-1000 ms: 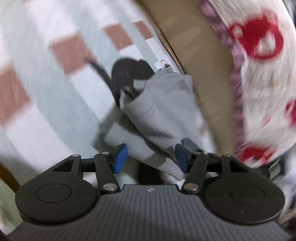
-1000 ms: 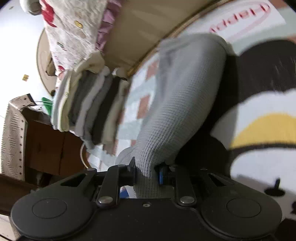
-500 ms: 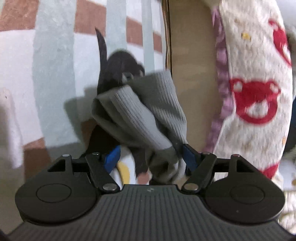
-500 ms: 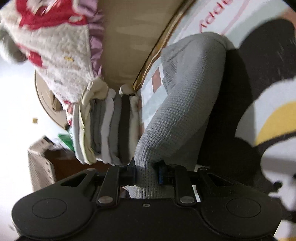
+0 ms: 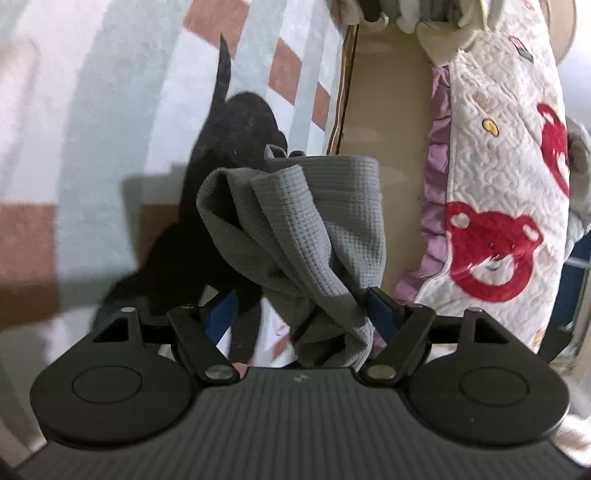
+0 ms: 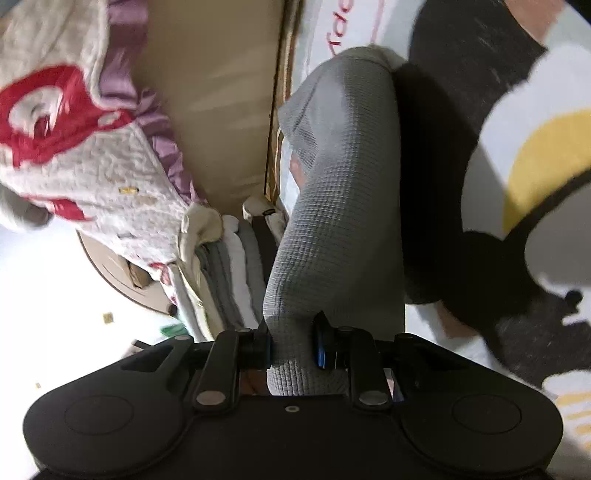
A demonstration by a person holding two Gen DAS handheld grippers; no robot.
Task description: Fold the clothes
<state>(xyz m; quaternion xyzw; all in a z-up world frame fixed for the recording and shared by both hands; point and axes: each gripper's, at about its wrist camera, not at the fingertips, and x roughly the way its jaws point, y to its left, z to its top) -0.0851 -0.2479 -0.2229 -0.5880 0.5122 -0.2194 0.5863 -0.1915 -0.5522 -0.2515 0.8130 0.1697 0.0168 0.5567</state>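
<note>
The right claw [image 6: 291, 341] is clamped on a gray waffle-knit garment [image 6: 340, 192] lifted above the patterned mat [image 6: 535, 155]; the left claw [image 5: 301, 314] stands apart, cloth draped against one finger. A neat fold would need the left claw to pinch a matching corner. Red lettering on the mat is cut off, unreadable.

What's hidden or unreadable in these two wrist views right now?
- Left wrist: the grey garment covers the right pad of the left gripper, so contact there is unclear.
- Right wrist: the right gripper body cuts off the garment's lower end.
- Right wrist: the garment half covers the folded stack.
- Right wrist: red mat lettering is cropped.
</note>
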